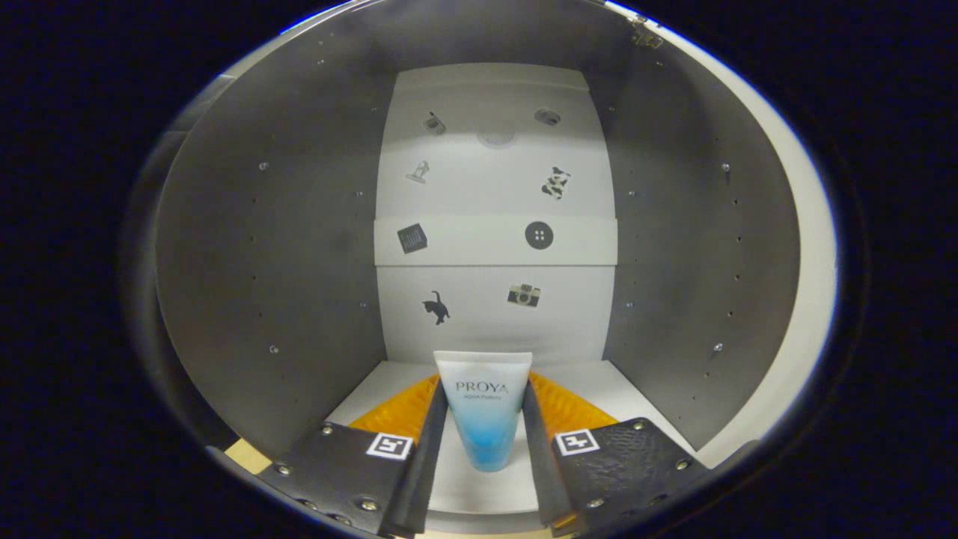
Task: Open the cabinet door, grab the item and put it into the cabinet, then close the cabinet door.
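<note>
Gripper (485,419) fingers clamp a tube (483,408) by its two sides, its long axis running straight ahead, broad end far, inside the open cabinet (269,254) just above the cabinet floor (599,382).

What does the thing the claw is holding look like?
Look inside the open grey cabinet, past its sticker-dotted white back wall, down to the floor. Between the gripper jaws stands a tube, white on top fading to blue at its narrow end.

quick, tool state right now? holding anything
tool: shut on the tube, both fingers pressing its sides, inside the cabinet.
</note>
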`<action>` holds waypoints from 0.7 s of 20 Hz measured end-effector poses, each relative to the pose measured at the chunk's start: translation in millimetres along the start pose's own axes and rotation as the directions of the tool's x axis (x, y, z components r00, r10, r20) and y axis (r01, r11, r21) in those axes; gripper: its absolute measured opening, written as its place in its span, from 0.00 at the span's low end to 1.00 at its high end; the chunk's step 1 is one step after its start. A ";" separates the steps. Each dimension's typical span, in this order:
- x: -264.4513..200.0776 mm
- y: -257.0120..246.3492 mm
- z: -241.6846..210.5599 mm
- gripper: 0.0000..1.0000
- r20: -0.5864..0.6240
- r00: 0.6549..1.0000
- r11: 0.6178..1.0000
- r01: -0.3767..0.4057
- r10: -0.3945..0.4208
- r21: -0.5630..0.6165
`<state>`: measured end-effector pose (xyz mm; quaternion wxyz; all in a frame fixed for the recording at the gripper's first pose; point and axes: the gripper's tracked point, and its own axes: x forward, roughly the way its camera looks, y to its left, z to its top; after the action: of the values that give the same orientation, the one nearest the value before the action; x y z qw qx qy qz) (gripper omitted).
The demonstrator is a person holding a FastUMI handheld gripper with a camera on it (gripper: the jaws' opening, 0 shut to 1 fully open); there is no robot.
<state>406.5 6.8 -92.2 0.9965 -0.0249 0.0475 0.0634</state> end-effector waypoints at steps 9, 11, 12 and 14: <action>-2.5 1.5 -3.2 0.72 -0.007 1.000 1.000 -0.007 0.007 0.014; -10.7 -0.4 -0.6 0.91 -0.002 1.000 1.000 0.010 -0.010 0.009; -18.7 -0.3 2.0 0.92 0.003 1.000 1.000 0.014 -0.014 0.007; -38.1 2.7 6.3 0.94 0.010 1.000 1.000 0.012 -0.012 0.005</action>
<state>369.0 5.1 -82.3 0.9972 -0.0225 0.0426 0.0577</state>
